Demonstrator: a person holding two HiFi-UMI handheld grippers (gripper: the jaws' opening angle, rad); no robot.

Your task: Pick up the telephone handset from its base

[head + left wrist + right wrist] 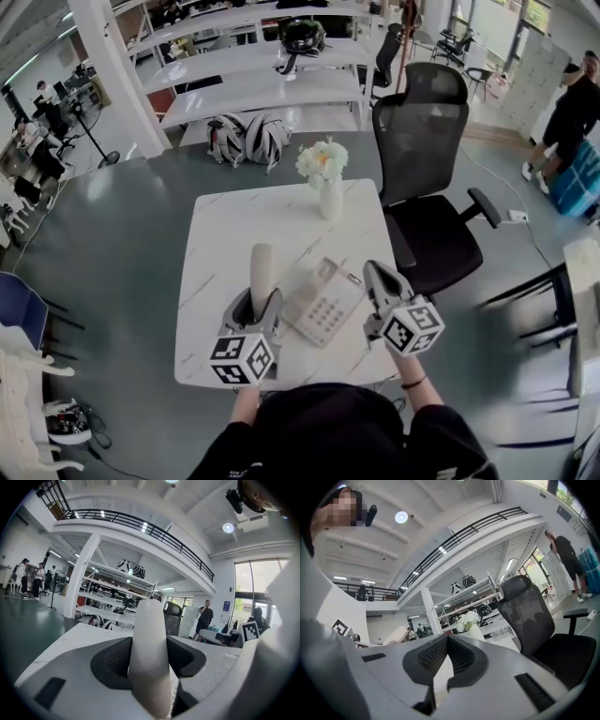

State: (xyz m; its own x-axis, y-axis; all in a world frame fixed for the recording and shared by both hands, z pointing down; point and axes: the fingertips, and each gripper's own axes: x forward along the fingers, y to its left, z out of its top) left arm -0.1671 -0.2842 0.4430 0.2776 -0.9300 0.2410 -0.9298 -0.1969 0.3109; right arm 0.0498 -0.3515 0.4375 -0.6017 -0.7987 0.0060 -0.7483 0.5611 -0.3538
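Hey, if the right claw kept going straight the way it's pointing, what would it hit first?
Probably the white vase of flowers, which sits just right of its line, though depth is unclear.

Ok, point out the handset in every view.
Head view: the handset stands up out of the left tongs, lower centre-left.
Left gripper view: dead centre, clamped between the pads.
Right gripper view: a small pale slanted shape, left of centre.
Shared landmark: the black office chair.
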